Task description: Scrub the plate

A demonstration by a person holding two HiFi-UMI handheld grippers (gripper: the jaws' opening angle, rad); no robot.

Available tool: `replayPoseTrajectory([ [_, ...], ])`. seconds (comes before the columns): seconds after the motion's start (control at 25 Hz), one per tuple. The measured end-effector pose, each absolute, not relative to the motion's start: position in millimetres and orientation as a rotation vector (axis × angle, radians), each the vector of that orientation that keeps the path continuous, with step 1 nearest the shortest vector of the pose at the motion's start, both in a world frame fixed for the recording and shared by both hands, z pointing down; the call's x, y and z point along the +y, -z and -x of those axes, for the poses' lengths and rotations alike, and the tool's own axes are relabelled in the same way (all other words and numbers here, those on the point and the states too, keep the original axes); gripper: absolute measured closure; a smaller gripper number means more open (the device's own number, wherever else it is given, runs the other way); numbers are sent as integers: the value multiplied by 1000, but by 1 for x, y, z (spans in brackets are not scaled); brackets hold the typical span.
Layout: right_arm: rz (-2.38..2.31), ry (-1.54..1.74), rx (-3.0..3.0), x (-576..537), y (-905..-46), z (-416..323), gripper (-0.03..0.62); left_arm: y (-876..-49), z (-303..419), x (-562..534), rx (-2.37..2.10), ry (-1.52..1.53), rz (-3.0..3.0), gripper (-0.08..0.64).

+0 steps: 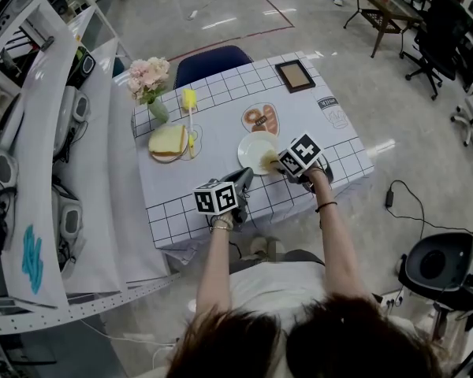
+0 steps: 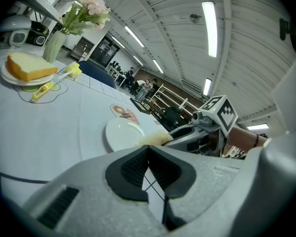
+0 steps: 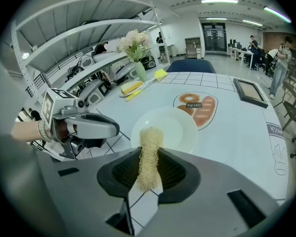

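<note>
Between right tongs (image 3: 149, 176), one loofah scrubber (image 3: 149, 141)

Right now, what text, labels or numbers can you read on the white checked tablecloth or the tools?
Dark label on the printed bread picture: a short word, too blurred to read.
Lettering on the printed mug outline: too small to read.
Black-and-white marker cubes: square patterns only, no letters.
Nothing else readable.

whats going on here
A person works at a table with a hand-held gripper in each hand. The right hand-held gripper is clamped on a loofah scrubber, whose tip is at the near rim of the white plate. The left hand-held gripper is shut and empty, beside the plate.
</note>
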State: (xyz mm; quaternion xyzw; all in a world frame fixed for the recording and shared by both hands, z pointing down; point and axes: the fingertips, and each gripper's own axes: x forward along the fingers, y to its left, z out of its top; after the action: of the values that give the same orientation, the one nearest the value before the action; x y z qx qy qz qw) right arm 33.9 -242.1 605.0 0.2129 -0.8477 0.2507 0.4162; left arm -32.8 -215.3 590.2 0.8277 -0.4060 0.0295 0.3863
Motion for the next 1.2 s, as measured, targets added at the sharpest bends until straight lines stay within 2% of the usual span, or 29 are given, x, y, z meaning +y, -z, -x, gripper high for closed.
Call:
replayPoseTrajectory([
  [1.2, -376, -599, -2135, -230, -609, 9, 508, -597, 64, -209, -1092, -54, -2061, 549],
])
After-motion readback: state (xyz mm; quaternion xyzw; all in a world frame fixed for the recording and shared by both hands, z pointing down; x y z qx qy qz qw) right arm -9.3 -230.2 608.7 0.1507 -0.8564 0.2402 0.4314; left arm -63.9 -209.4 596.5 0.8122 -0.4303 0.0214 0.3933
